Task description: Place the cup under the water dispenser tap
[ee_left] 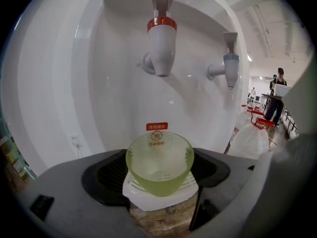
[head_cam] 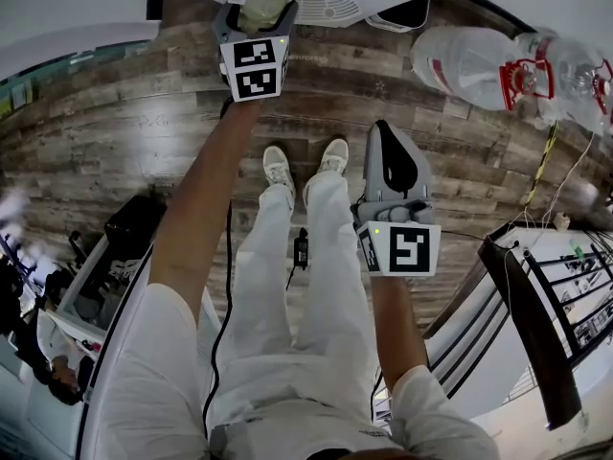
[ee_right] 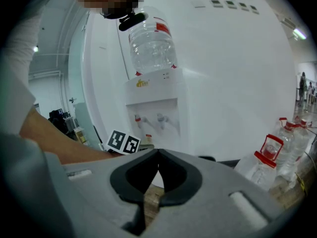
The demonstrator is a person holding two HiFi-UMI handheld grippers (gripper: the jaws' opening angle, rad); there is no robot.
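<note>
A pale green, translucent cup (ee_left: 159, 165) stands upright, mouth up, pinched between the jaws of my left tool (ee_left: 159, 178). Its base sits just over the white drip tray (ee_left: 134, 188); I cannot tell whether it touches. From the cup, the red tap (ee_left: 161, 43) hangs at 12 o'clock, straight above its mouth — the blue tap (ee_left: 229, 68) is off at 2 o'clock. I judge that only a short lowering is left. My right tool (ee_right: 152, 178) is pressed together and empty — well back from the dispenser (ee_right: 153, 98).
</note>
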